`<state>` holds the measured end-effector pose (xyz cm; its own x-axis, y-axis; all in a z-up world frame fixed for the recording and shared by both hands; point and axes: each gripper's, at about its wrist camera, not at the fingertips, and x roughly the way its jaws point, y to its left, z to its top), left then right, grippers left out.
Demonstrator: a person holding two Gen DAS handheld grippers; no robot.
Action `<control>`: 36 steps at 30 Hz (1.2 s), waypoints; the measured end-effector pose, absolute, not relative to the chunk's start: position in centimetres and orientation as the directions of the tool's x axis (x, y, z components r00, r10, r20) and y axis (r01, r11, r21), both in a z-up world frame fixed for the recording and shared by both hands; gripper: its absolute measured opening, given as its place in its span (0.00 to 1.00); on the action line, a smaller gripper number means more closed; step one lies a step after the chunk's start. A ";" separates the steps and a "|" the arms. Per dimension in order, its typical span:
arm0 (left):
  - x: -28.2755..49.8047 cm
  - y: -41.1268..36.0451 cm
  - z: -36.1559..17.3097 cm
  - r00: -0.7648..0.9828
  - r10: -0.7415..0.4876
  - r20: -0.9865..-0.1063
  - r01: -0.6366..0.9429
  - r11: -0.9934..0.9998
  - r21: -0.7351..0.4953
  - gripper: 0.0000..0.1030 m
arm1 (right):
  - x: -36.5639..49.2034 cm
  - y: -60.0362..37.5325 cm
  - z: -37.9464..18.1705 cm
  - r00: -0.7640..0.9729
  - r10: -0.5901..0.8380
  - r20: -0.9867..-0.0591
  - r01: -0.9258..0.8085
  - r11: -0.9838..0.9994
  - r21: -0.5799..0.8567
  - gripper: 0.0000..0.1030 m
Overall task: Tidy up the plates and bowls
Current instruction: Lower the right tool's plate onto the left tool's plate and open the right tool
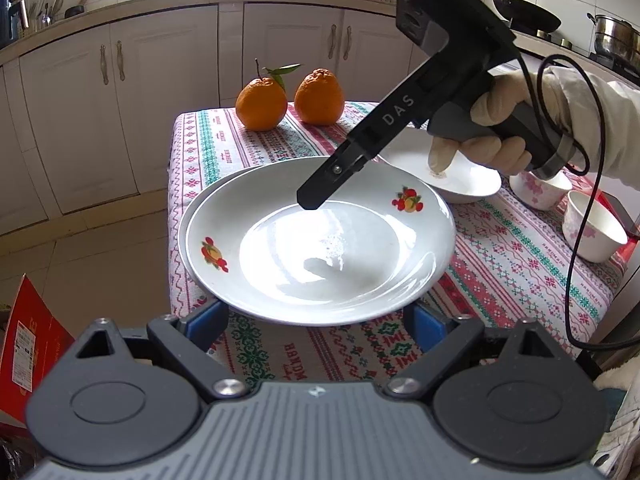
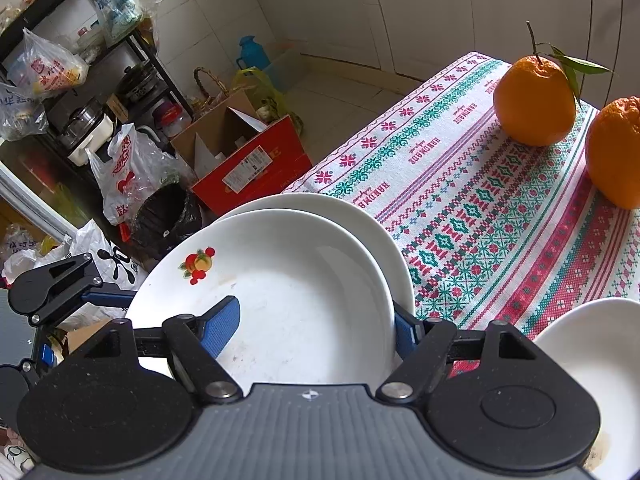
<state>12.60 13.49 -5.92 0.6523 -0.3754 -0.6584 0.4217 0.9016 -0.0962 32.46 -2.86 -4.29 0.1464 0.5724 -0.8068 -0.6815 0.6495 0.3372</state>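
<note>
Looking along the left tongs point(image 1: 316, 322), spread wide under the fruit-print plate point(image 1: 320, 240), a patterned desk point(image 1: 520, 264) meets white cabinets point(image 1: 160, 80). From the right wrist, right tongs point(image 2: 316, 326) straddle that plate's rim, apart; cluttered shelves point(image 2: 80, 80) behind.

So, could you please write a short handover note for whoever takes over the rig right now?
Left gripper: open, fingers either side of the fruit-print plate's near rim, not clamped.
Right gripper: open, one finger over the plate's inside, the other outside its rim.
That plate sits on a plain plate at the table's corner, so stacking has begun.
Left: a third plate and two floral bowls stand apart by the right hand. The two oranges are untouched.
</note>
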 end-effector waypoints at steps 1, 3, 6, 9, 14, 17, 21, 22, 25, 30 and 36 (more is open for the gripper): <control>12.7 13.5 -5.9 0.651 -0.377 -0.659 0.422 0.901 -0.099 0.91 | 32.5 -2.9 -4.3 0.147 0.572 -0.807 -0.681 0.650 0.337 0.80; 12.7 13.6 -6.1 0.649 -0.379 -0.660 0.422 0.901 -0.103 0.91 | 32.5 -2.9 -4.2 0.149 0.572 -0.806 -0.679 0.652 0.337 0.80; 12.9 13.7 -6.2 0.648 -0.378 -0.661 0.420 0.902 -0.104 0.91 | 32.3 -3.1 -4.1 0.154 0.572 -0.806 -0.678 0.655 0.335 0.80; 13.0 13.7 -6.3 0.649 -0.374 -0.663 0.414 0.904 -0.105 0.91 | 32.3 -3.3 -4.0 0.157 0.572 -0.805 -0.675 0.657 0.335 0.80; 13.1 13.7 -6.5 0.652 -0.367 -0.663 0.407 0.908 -0.101 0.91 | 32.0 -3.5 -3.8 0.164 0.568 -0.806 -0.671 0.664 0.331 0.80; 13.2 13.9 -6.6 0.652 -0.364 -0.665 0.401 0.910 -0.105 0.91 | 31.8 -3.7 -3.7 0.168 0.566 -0.807 -0.669 0.667 0.329 0.80; 13.2 13.6 -6.6 0.668 -0.339 -0.662 0.401 0.914 -0.063 0.91 | 31.4 -4.0 -3.2 0.177 0.569 -0.803 -0.663 0.672 0.330 0.80; 13.2 13.5 -6.7 0.668 -0.338 -0.663 0.400 0.914 -0.062 0.91 | 31.2 -4.1 -3.1 0.181 0.569 -0.802 -0.663 0.673 0.328 0.80; 13.2 13.5 -6.7 0.671 -0.336 -0.661 0.396 0.916 -0.064 0.91 | 31.0 -4.2 -2.9 0.190 0.566 -0.802 -0.661 0.678 0.322 0.80; 13.1 13.5 -6.6 0.674 -0.339 -0.657 0.396 0.916 -0.066 0.91 | 30.3 -4.6 -2.8 0.202 0.557 -0.806 -0.657 0.687 0.311 0.80; 13.0 13.4 -6.6 0.677 -0.333 -0.656 0.393 0.918 -0.060 0.91 | 29.3 -4.7 -2.7 0.225 0.540 -0.811 -0.644 0.707 0.292 0.80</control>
<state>12.97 13.36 -6.63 0.6770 -0.3331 -0.6563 0.3928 0.9176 -0.0605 29.33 -4.74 -2.66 0.2253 0.5401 -0.8108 -0.6441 0.7070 0.2920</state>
